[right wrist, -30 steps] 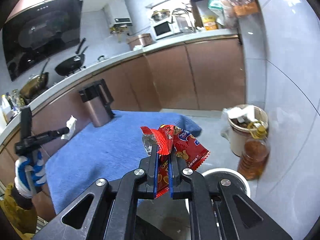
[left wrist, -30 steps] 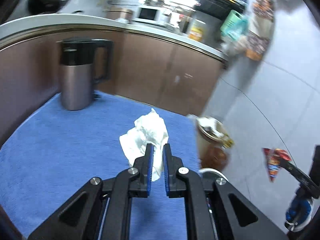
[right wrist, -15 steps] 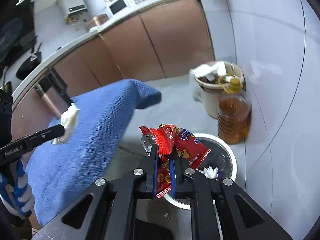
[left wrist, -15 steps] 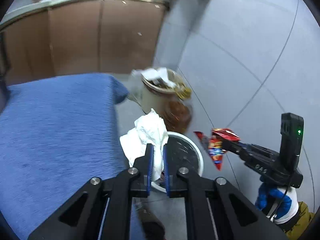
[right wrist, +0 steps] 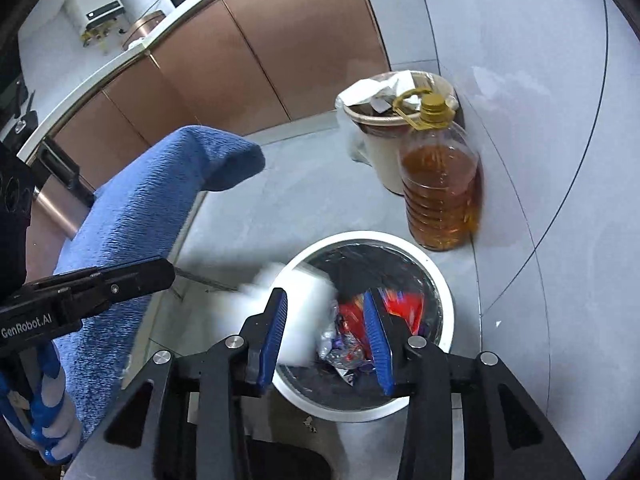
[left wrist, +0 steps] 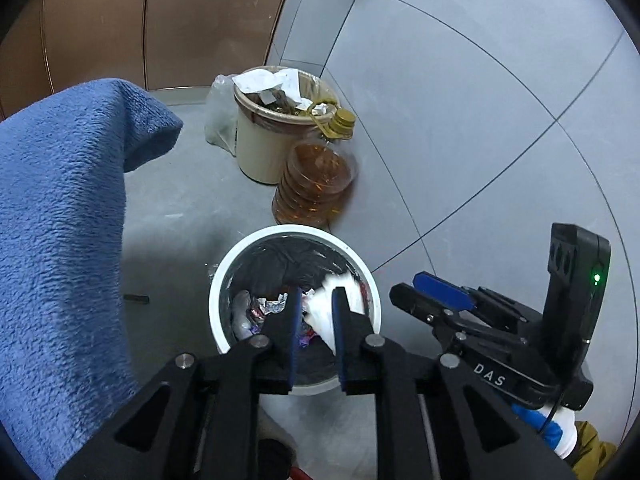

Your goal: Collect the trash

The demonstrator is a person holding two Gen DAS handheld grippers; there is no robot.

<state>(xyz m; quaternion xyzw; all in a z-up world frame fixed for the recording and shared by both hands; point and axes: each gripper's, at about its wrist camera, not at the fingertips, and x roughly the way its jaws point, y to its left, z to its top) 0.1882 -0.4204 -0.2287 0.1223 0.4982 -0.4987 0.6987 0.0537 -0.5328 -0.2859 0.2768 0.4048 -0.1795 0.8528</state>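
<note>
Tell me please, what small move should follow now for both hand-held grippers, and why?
Probably lift both away from the white bin. The left hand-held gripper and right hand-held gripper are open; the tissue is blurred at the rim, seemingly dropping in, and the red snack wrapper lies inside.

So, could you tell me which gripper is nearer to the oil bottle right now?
Right, I'd judge. The right gripper sits open over the white bin on the side where the oil bottle stands; the left gripper, also open, hovers over the bin's far side.
</note>
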